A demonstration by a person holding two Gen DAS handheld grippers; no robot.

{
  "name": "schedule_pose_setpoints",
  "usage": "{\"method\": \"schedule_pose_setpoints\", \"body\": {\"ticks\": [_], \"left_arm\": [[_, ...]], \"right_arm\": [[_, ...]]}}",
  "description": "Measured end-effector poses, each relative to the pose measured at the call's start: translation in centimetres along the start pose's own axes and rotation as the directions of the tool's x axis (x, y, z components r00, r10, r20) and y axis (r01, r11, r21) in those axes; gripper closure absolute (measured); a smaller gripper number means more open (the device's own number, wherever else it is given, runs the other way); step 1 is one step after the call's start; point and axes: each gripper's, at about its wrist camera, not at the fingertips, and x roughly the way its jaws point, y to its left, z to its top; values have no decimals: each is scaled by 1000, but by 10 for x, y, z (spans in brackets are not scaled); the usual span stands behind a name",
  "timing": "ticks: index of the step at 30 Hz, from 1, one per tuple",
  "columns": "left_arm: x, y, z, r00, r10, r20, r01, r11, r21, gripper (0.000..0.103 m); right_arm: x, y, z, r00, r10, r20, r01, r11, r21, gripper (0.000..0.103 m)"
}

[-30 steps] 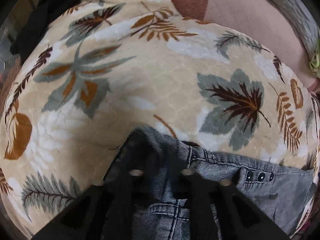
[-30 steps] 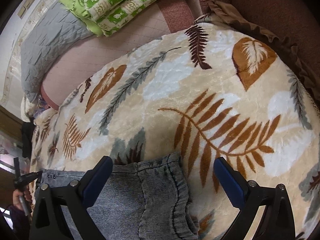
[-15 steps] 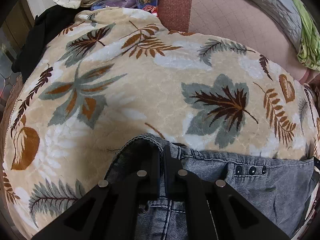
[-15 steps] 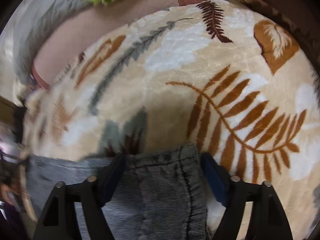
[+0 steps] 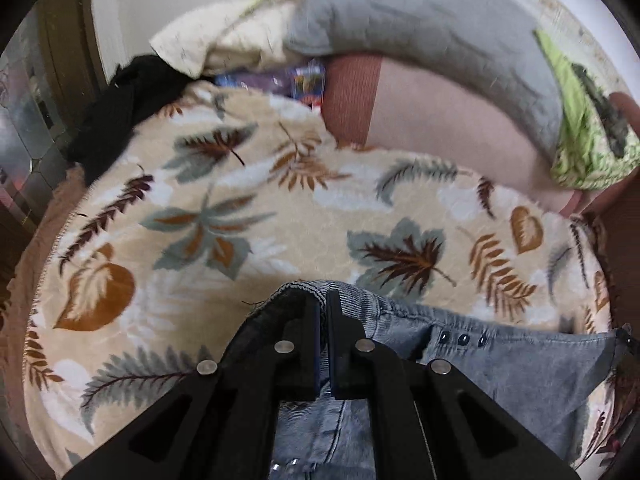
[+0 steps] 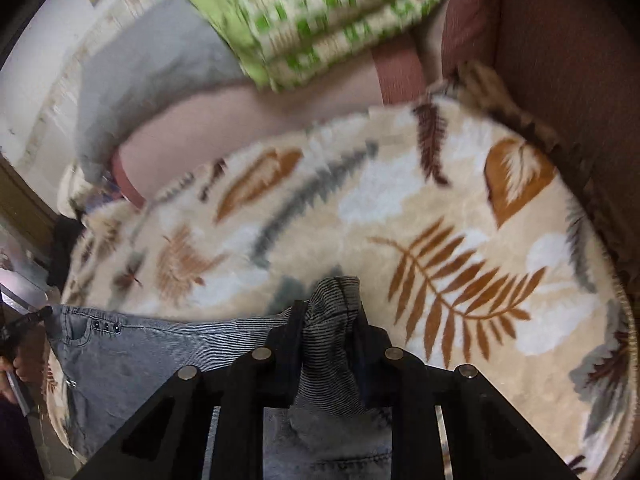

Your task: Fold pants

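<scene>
Plush beige fleece printed with brown, rust and grey-green leaves covers the bed in front of you: this blanket (image 5: 280,240) is the surface your work lies on. Across its near edge stretch the grey denim pants (image 5: 520,364), spread sideways, with three dark snaps on the waistband.

Your left gripper (image 5: 323,312) has its fingers (image 5: 308,320) pressed together on the waistband edge, a fold of denim bunched over their tips. Your right gripper (image 6: 330,320) has just been closing its jaws, and now they pinch the ribbed cuff of a pant leg, which stands bunched up between the fingers (image 6: 294,328).

Beyond the blanket you see a pale pink sheet (image 5: 452,120) with a rust-red ribbed band. A grey quilted comforter (image 5: 420,16) lies heaped at the far side, a green and white patterned quilt (image 6: 320,12) against it, and a cream pillow (image 5: 216,44) beside that. A black garment (image 5: 116,120) hangs over the blanket's far left corner, with some colourful packets (image 5: 304,80) just next to it. In the right wrist view a brown upholstered surface (image 6: 560,60) rises on the right, and your left hand (image 6: 20,364) shows at the left border. The right wrist view is blurred toward the top.
</scene>
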Motion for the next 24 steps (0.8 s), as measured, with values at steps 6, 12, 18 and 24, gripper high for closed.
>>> {"method": "schedule_pose_setpoints", "body": {"ticks": [6, 12, 18, 24], "left_arm": [[-56, 16, -18, 996, -47, 70, 49, 998, -28, 101], [-94, 37, -60, 991, -74, 115, 80, 996, -48, 101], [-106, 58, -130, 993, -82, 89, 87, 995, -52, 101], [-108, 79, -203, 996, -75, 42, 78, 994, -71, 101]], "right_arm": [[-53, 14, -1, 993, 32, 113, -33, 999, 10, 81], [-73, 9, -23, 993, 39, 109, -42, 999, 27, 81], [-74, -15, -82, 999, 38, 29, -39, 999, 36, 81], [-92, -43, -153, 997, 73, -23, -73, 997, 22, 81]]}}
